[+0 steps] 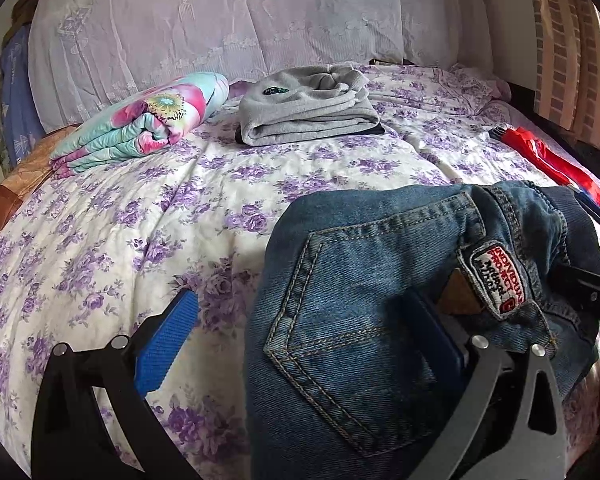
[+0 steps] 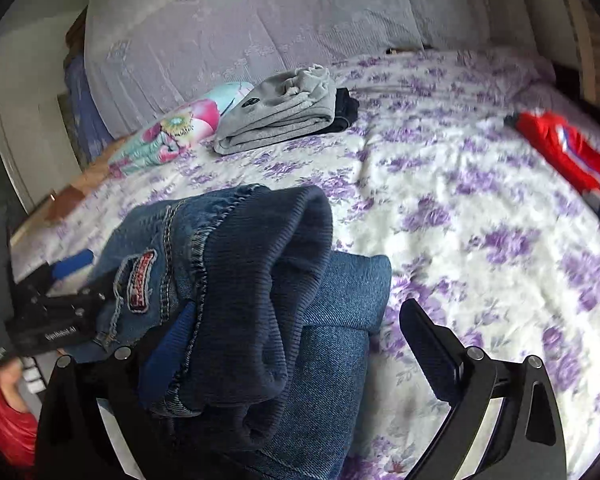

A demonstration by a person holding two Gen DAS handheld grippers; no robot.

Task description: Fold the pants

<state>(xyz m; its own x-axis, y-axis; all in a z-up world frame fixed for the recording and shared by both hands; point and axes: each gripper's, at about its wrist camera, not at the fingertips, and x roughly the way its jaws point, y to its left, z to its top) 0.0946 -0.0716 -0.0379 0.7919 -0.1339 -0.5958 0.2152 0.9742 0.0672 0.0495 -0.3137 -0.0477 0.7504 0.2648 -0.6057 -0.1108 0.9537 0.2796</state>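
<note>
A folded pair of blue jeans (image 1: 360,300) with a red-and-white patch hangs above the flowered bed. In the left wrist view it drapes over the right finger of my left gripper (image 1: 300,336), whose jaws stand wide apart; the left blue pad (image 1: 168,340) is bare. In the right wrist view the jeans (image 2: 260,280), ribbed dark waistband showing, lie over the left finger of my right gripper (image 2: 300,344), also open, with its right finger (image 2: 432,344) free. The left gripper's body (image 2: 52,320) shows just left of the jeans.
A bed with a purple-flowered sheet (image 1: 100,260) fills both views. Folded grey pants (image 1: 308,108) on a dark garment and a rolled flowered blanket (image 1: 140,124) lie at the back. A red garment (image 1: 556,160) lies at the right edge. A hand and red sleeve (image 2: 8,400) show low left.
</note>
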